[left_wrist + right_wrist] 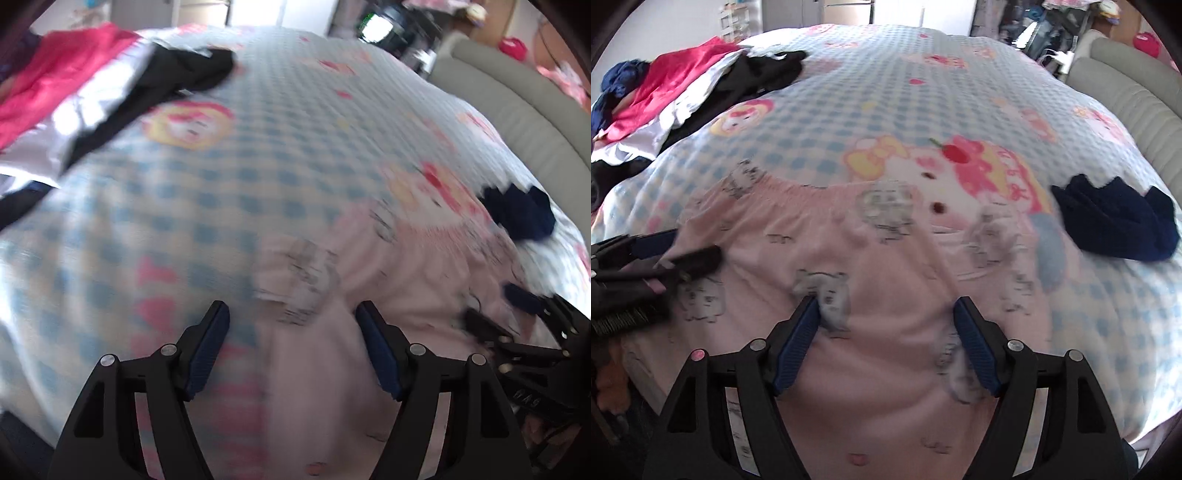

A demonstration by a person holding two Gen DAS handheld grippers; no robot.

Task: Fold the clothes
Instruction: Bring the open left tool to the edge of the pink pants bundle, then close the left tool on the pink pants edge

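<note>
A pale pink garment [886,266] with grey cartoon prints and an elastic waistband lies spread flat at the near edge of the bed. My right gripper [886,312] hovers open over its middle, with nothing between the blue pads. My left gripper [291,315] is open too, above the garment's left edge [369,295], half over pink cloth and half over the bedcover. In the right wrist view the left gripper [698,243] shows at the garment's left side. The left wrist view catches the right gripper [498,310] at the far right. Both views are motion-blurred.
The bed has a blue-check cartoon cover [886,92]. A folded navy garment [1115,225] lies to the right of the pink one. A heap of red, white and black clothes [683,85] sits at the far left. A grey padded sofa [1137,103] borders the right side.
</note>
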